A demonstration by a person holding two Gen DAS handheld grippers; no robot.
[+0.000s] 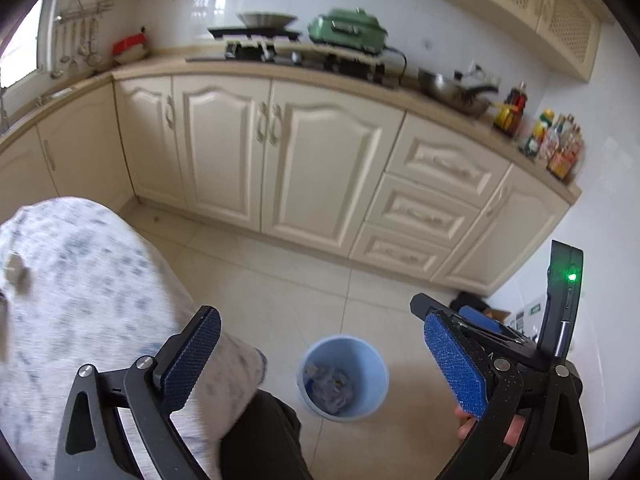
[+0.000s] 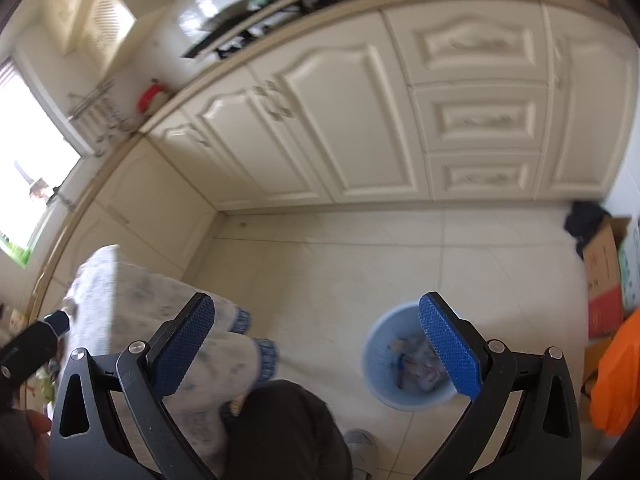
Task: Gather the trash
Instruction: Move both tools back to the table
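A light blue trash bin [image 1: 343, 376] stands on the tiled floor with crumpled trash [image 1: 330, 384] inside it. It also shows in the right wrist view [image 2: 400, 364], partly behind my right fingertip [image 2: 448, 348]. My left gripper [image 1: 324, 356] is open and empty, held high above the bin. My right gripper [image 2: 320, 348] is open and empty, also high above the floor. The right gripper's body [image 1: 500, 344] shows at the right of the left wrist view.
Cream kitchen cabinets [image 1: 280, 152] with a countertop, stove [image 1: 304, 52] and bottles [image 1: 556, 140] run along the far wall. A person's patterned sleeve [image 1: 80, 300] and dark trousers [image 2: 288, 432] fill the lower left. Cardboard boxes [image 2: 604, 280] and an orange bag [image 2: 616, 376] stand at the right.
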